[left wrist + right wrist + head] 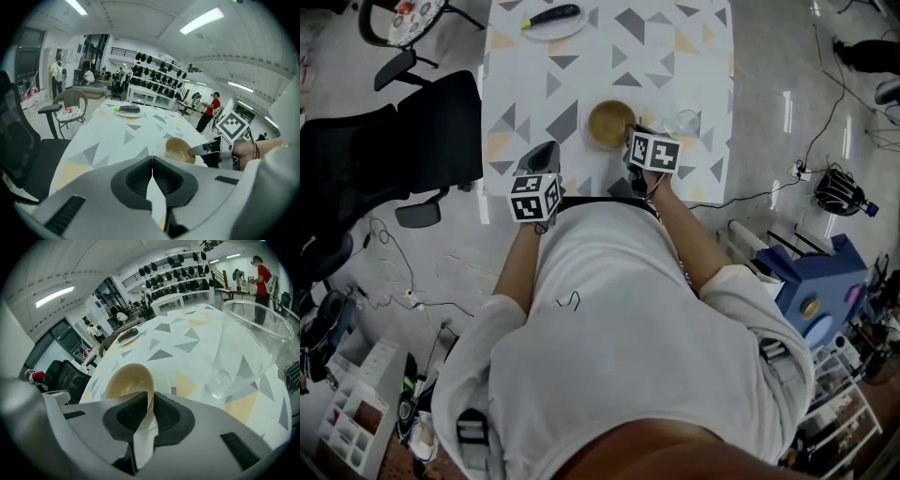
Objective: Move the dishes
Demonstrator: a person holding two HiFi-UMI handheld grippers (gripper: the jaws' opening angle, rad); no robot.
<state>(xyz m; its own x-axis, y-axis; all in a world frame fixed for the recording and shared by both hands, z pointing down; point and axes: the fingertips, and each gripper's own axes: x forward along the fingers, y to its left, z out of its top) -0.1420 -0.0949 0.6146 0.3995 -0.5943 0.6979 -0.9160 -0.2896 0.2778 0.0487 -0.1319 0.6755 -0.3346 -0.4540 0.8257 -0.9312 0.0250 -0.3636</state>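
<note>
A tan bowl (609, 122) (179, 150) (126, 380) stands on the patterned table (675, 56) near its front edge. My right gripper (630, 141) (151, 404) is shut on the bowl's near rim, with one pad inside and one outside. From the left gripper view the right gripper (199, 150) reaches the bowl from the right. My left gripper (546, 155) (152, 168) hovers at the table's front edge, left of the bowl, shut with nothing between its pads. A white plate (553, 21) (127, 111) (127, 335) bearing a dark long vegetable lies at the far end.
A clear glass (684, 122) (248, 348) stands just right of the bowl, close to the right gripper. A black office chair (403, 141) is at the table's left side. Cables run over the floor (787, 187) on the right.
</note>
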